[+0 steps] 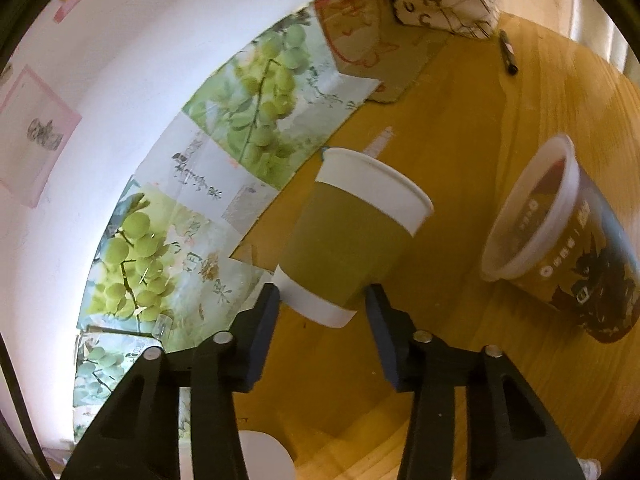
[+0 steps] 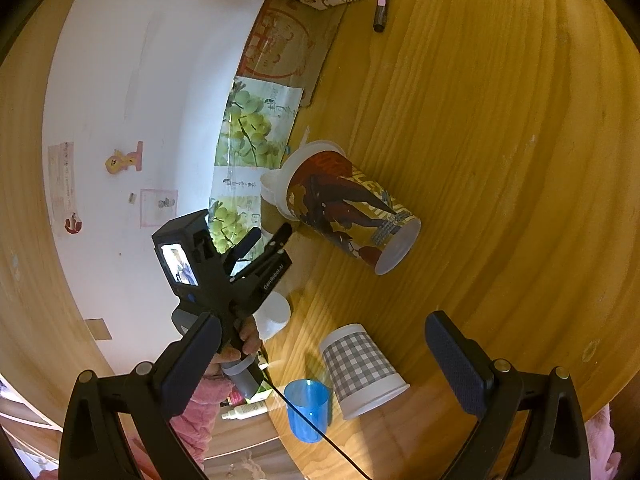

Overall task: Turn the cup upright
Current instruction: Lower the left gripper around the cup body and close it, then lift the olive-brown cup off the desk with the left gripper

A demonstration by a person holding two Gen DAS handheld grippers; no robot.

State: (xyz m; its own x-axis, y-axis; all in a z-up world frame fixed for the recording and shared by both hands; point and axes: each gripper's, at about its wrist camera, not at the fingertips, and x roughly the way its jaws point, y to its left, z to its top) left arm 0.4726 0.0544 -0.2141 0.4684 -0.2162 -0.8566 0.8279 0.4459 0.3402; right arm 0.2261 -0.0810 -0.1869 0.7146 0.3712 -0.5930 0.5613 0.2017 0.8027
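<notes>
left hand-held gripper point(image 1: 322, 294) apparently clamps green cup point(image 1: 352, 236) near its base.

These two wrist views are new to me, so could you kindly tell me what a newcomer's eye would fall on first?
First, the olive-green paper cup, centred in the left wrist view with the left gripper shut on its base end. Next, the big printed cup lying on its side on the wooden table, mid-frame in the right wrist view. Nearer the open right gripper stand an upside-down checked cup and a blue plastic cup.
</notes>
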